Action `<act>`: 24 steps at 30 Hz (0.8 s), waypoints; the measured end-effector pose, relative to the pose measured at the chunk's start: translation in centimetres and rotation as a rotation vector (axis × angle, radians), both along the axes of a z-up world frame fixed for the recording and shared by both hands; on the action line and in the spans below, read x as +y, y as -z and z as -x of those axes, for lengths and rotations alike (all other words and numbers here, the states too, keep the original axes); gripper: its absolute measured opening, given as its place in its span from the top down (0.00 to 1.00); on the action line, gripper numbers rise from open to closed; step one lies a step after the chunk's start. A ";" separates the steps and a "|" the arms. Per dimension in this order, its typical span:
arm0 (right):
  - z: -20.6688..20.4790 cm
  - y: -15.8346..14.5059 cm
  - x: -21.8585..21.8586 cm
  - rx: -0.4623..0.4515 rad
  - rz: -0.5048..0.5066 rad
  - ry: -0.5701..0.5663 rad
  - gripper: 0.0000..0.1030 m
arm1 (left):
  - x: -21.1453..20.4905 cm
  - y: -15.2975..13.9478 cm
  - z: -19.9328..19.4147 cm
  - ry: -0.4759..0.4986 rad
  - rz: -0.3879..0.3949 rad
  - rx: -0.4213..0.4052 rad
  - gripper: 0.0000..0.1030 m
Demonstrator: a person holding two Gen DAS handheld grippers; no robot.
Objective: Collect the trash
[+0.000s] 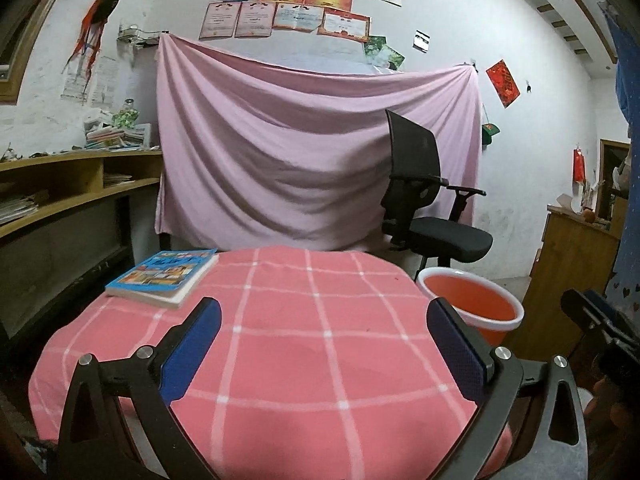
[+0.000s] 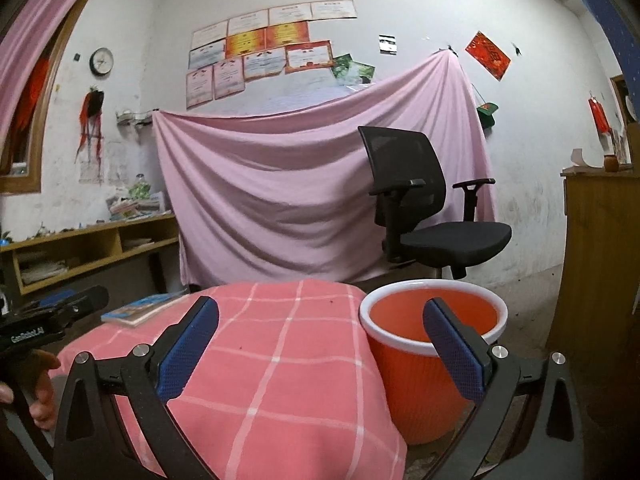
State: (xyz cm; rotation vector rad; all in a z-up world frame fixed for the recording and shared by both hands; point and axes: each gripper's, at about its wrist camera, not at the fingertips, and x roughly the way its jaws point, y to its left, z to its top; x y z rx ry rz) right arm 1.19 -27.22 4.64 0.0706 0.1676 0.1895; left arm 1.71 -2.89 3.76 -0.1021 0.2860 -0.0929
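Note:
An orange bin with a white rim (image 1: 472,304) stands on the floor to the right of a table under a pink checked cloth (image 1: 280,340); it also shows in the right wrist view (image 2: 420,368). I see no trash on the cloth. My left gripper (image 1: 324,344) is open and empty above the cloth. My right gripper (image 2: 320,344) is open and empty, over the table's right edge, with its right finger in front of the bin. The right gripper also shows at the right edge of the left wrist view (image 1: 600,320).
A blue book (image 1: 164,276) lies on the table's far left corner. A black office chair (image 1: 428,200) stands behind the bin before a hung pink sheet (image 1: 300,152). Wooden shelves (image 1: 60,184) run along the left, a wooden cabinet (image 2: 600,260) stands on the right.

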 end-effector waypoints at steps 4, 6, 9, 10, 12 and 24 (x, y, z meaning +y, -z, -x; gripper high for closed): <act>0.3 0.1 0.4 0.001 0.019 0.001 0.00 | 0.2 0.5 0.5 -0.007 0.009 0.005 0.02; 0.4 0.3 0.5 0.002 0.027 0.004 0.00 | 0.3 0.6 0.7 -0.007 0.011 0.004 0.02; 0.5 0.5 0.6 0.001 0.030 0.006 0.00 | 0.4 0.8 1.0 -0.007 0.006 -0.001 0.02; 0.4 0.5 0.6 0.001 0.031 0.008 0.00 | 0.4 0.9 1.0 -0.007 0.003 -0.001 0.02; 0.6 0.6 0.7 0.000 0.033 0.011 0.00 | 0.4 1.0 1.1 -0.005 0.000 0.000 0.02; 0.7 0.6 0.6 0.001 0.033 0.012 0.00 | 0.3 1.2 1.1 -0.011 -0.004 -0.003 0.02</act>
